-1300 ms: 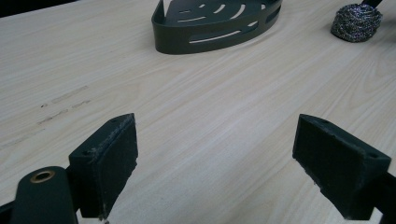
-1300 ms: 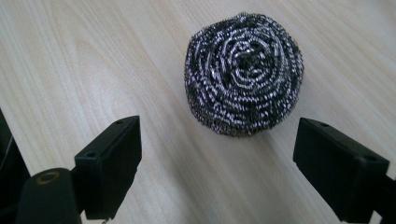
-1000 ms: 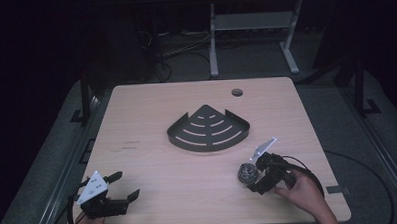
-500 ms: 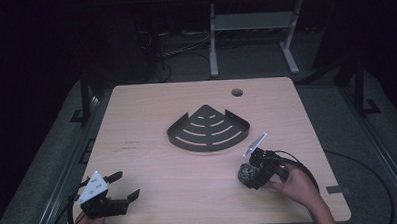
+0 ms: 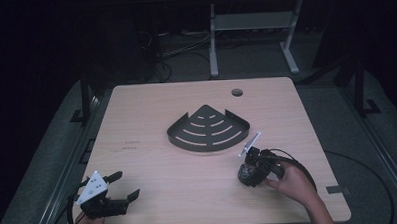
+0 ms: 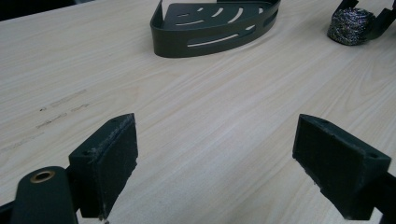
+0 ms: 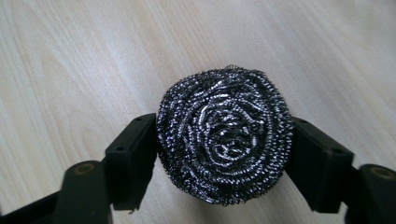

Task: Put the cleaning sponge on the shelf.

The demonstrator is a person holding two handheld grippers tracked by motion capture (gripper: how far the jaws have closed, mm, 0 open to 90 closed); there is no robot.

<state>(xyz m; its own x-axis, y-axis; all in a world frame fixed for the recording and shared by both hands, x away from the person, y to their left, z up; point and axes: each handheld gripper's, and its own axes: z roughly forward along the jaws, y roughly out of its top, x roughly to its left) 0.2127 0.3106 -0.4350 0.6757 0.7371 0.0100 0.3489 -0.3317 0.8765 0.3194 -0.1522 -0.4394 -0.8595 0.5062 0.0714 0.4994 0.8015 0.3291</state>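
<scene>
A round steel-wool scourer [image 7: 224,135] lies on the wooden table [image 5: 151,103] at the front right, and my right gripper [image 5: 249,173] is shut on it. Its jaws have just been closing and both pads now press the scourer's sides. The scourer [image 5: 247,173] sits just in front of a dark slotted corner shelf [image 5: 207,128] in the middle of the table. The scourer [image 6: 350,25] and the shelf [image 6: 212,23] also appear far off in the left gripper view. My left gripper [image 5: 120,190] rests open at the front left corner, with bare table between its pads [image 6: 114,163].
A round cable hole [image 5: 237,92] marks the table's far side. Behind the table stands a white metal frame [image 5: 248,25] among floor cables. A cable loops from the right gripper past the person's hand [image 5: 294,181].
My right gripper slid left onto the scourer and its jaws closed on it. The left gripper has stayed where it was.
</scene>
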